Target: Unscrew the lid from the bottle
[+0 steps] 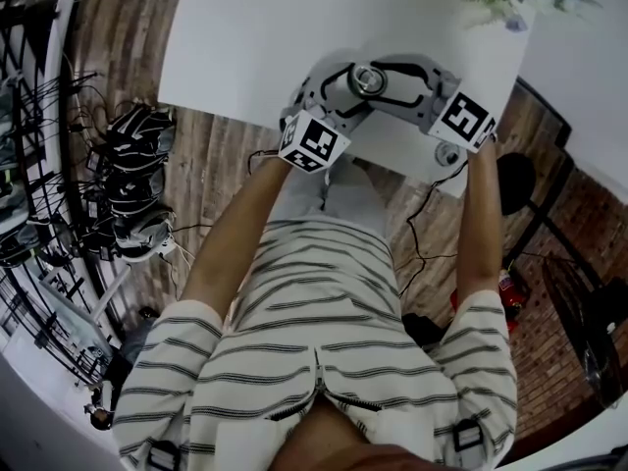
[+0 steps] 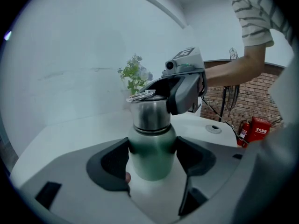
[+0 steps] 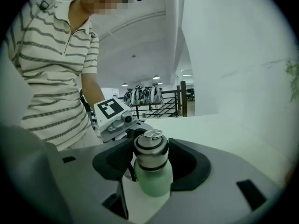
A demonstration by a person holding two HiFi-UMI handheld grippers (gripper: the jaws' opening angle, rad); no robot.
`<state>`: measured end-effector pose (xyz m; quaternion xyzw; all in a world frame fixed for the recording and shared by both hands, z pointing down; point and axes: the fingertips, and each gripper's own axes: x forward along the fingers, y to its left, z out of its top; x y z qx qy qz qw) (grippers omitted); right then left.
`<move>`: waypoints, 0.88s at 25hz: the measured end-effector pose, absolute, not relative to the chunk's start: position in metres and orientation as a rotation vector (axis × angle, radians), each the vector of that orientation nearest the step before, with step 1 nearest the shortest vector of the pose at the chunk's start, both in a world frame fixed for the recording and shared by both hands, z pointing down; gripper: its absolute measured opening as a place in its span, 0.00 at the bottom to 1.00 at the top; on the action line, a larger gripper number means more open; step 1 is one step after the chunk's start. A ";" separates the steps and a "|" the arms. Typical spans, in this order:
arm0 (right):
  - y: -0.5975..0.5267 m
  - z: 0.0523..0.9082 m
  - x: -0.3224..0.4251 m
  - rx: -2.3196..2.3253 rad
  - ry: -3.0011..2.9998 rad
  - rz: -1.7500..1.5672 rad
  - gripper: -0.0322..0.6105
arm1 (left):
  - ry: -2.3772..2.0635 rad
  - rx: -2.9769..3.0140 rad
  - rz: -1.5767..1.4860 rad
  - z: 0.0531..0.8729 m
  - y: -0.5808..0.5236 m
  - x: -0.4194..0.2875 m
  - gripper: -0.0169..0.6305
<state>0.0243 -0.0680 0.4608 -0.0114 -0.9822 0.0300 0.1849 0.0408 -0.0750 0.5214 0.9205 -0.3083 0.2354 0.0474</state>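
Bottle (image 2: 152, 146), green-bodied with a steel lid (image 3: 151, 149), is held upright over the near part of the white table (image 1: 255, 37). Whether its base rests there cannot be told. Slippage is judged the main risk: if the lid is twisted while the smooth body is clamped too lightly, the whole bottle could be spun or tipped instead of the thread being loosened. The body is clamped on both sides by the left gripper (image 2: 152, 164). The lid above is enclosed by the right gripper (image 3: 150, 158), its jaws closed against the steel.
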 end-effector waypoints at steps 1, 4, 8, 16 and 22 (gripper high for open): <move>-0.069 0.460 0.024 -0.002 -2.774 0.095 0.44 | -0.941 2.808 0.719 0.521 -0.075 0.041 0.51; -0.074 0.452 0.023 0.167 -2.838 0.077 0.61 | -0.944 2.807 0.719 0.522 -0.075 0.040 0.51; -0.073 0.446 0.023 0.422 -2.830 -0.016 0.61 | -0.943 2.805 0.722 0.523 -0.076 0.041 0.51; -0.078 0.442 0.029 1.025 -2.786 0.150 0.53 | -0.948 2.802 0.724 0.525 -0.077 0.042 0.51; -0.078 0.454 0.024 1.228 -2.621 0.212 0.50 | -0.950 2.803 0.719 0.524 -0.075 0.040 0.51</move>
